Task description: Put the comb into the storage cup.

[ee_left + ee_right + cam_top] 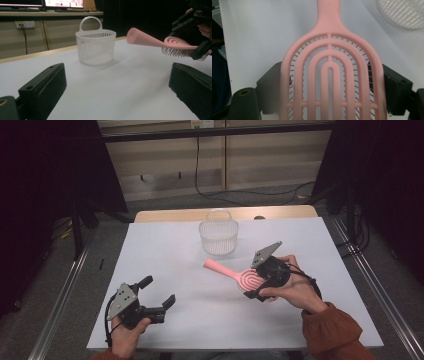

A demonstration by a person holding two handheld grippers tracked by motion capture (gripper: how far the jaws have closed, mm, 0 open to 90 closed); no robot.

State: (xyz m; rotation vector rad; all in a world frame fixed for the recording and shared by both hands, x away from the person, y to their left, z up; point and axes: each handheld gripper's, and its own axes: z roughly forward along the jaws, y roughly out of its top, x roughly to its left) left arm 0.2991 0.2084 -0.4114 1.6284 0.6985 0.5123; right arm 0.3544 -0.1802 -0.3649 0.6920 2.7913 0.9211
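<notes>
A pink vented hairbrush (239, 275) is held above the white table, bristles down, its handle pointing toward the far left. My right gripper (259, 281) is shut on the brush's wide head (329, 82), one jaw pressed on each side edge. From the left gripper view the hairbrush (155, 41) hangs in the air at the right, clear of the tabletop. My left gripper (159, 295) is at the near left over the table, jaws wide apart with nothing between them. A white slotted basket (218, 235) with a hoop handle stands upright at the far middle.
The white table top (165, 255) ends at a wooden strip along its far edge. The basket (95, 46) looks empty through its slots. Dark curtains and metal floor rails flank the table on both sides. Cables lie on the floor beyond it.
</notes>
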